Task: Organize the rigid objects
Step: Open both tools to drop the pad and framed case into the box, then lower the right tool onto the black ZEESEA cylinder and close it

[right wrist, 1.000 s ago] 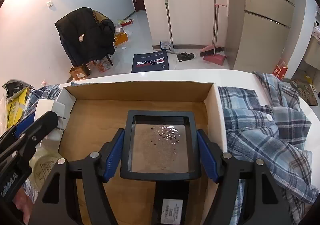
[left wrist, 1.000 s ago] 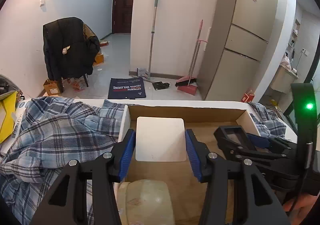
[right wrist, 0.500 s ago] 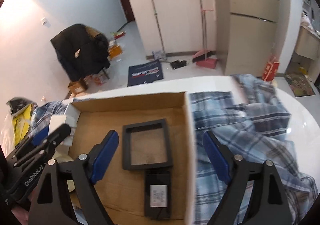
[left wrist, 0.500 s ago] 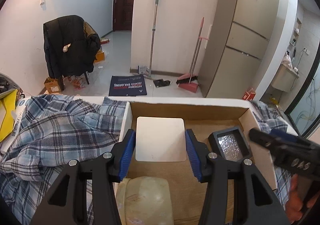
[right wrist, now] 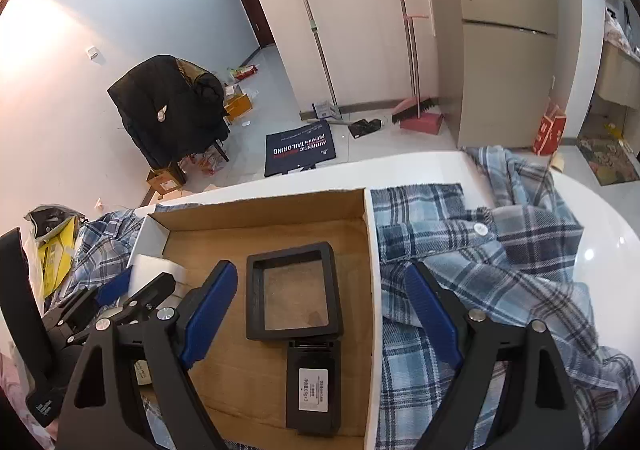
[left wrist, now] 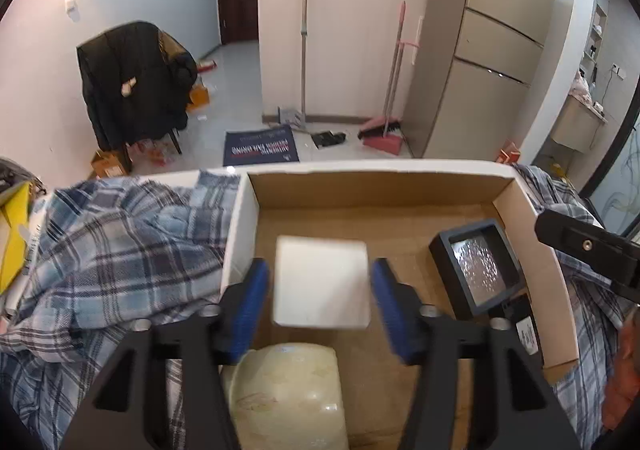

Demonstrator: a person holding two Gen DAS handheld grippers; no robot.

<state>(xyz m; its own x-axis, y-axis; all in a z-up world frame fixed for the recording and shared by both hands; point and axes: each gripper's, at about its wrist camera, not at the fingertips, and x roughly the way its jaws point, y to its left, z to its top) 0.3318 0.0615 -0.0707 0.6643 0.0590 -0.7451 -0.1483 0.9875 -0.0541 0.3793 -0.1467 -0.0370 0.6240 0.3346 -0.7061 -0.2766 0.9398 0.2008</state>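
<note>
My left tongs (left wrist: 320,298) are opening off the white box (left wrist: 321,282) in the cardboard tray (left wrist: 372,180); right tongs (right wrist: 320,314) gape empty. Next: withdraw, fetch another item.

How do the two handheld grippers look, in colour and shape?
Both the left gripper and the right gripper have matte black angular frames with triangular cut-outs, silver screws at the joints, and two long fingers faced with ribbed blue pads.

Left gripper (left wrist: 320,290) jaws opening; right gripper (right wrist: 320,302) jaws wide apart.
</note>
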